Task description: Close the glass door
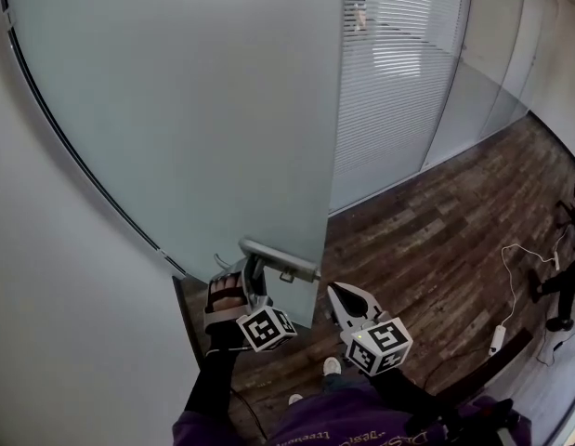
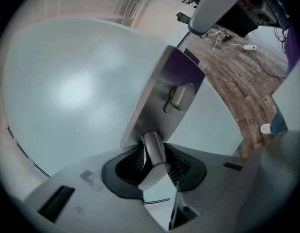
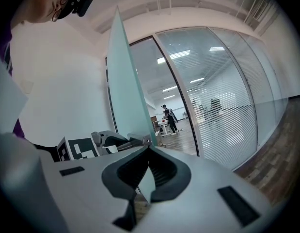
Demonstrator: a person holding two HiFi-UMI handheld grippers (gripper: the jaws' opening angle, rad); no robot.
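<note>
Your left gripper (image 1: 242,277) has its jaws clamped on the silver metal lever handle (image 1: 280,257) of the tall frosted glass door (image 1: 176,110). In the left gripper view the handle bar (image 2: 154,152) sits between the ribbed dark pads, which press on it from both sides. Just beyond it is the silver lock plate (image 2: 164,96) with its small thumb-turn.

The door stands open. Its free edge points out over the dark wooden plank floor (image 1: 436,221), and its hinged side lies along the white wall (image 1: 64,295).

Your right gripper (image 1: 338,295) hovers just to the right of that free edge, below the handle. Its jaw tips are pressed together on nothing. In the right gripper view they point at the door's thin edge (image 3: 125,81), with your left gripper visible just to the left. Beyond the doorway runs a glass partition with white horizontal blinds (image 1: 389,82).
</note>
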